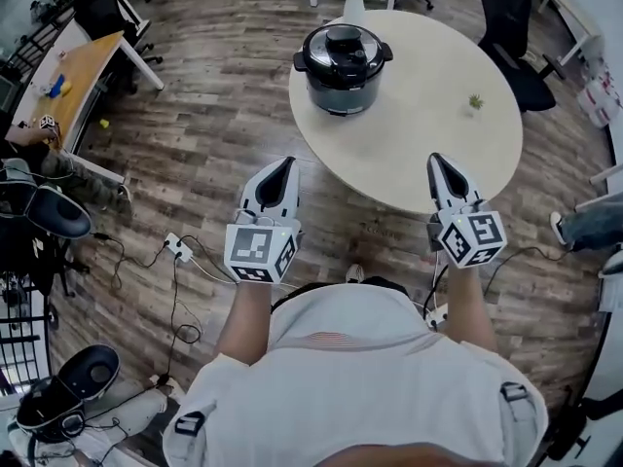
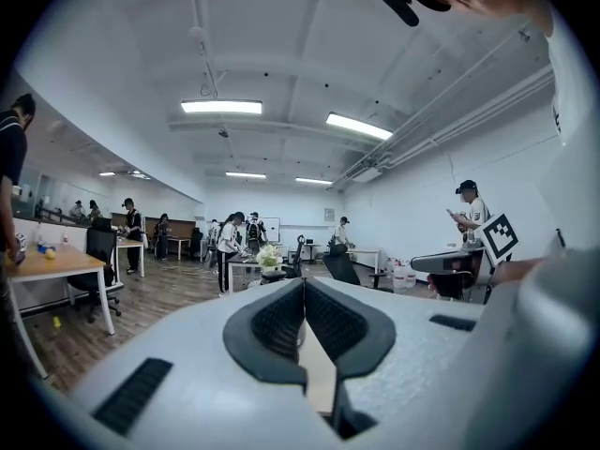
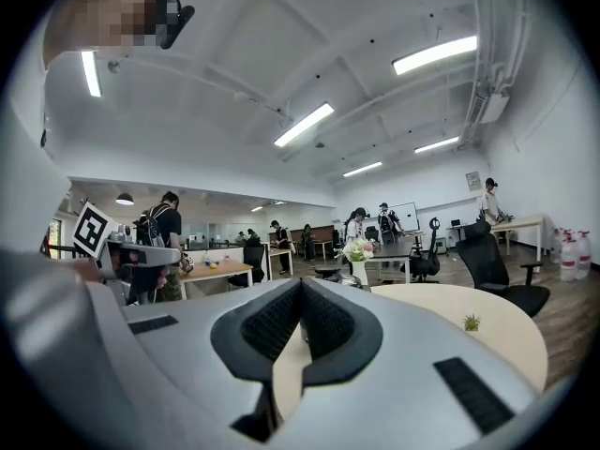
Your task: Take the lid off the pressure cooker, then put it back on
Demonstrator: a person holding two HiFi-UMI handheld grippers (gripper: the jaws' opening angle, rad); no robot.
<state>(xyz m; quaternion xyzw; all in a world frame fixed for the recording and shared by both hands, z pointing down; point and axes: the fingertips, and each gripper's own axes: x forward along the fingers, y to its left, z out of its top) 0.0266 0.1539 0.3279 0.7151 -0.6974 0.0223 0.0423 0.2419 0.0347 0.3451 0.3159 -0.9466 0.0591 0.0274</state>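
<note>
Currently my left gripper (image 1: 285,161) and right gripper (image 1: 435,158) are both pressed together, empty. Pressure cooker (image 1: 343,81), lid (image 1: 343,43) on, stands ahead on the table (image 1: 438,154), between them, slightly nearer the left.

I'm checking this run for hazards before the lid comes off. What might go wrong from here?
Both jaws are shut: the left hand-held gripper and right hand-held gripper could bump the lid of the pressure cooker rather than grip it. The flower vase stands close behind the cooker; a lifted lid might topple it.
</note>
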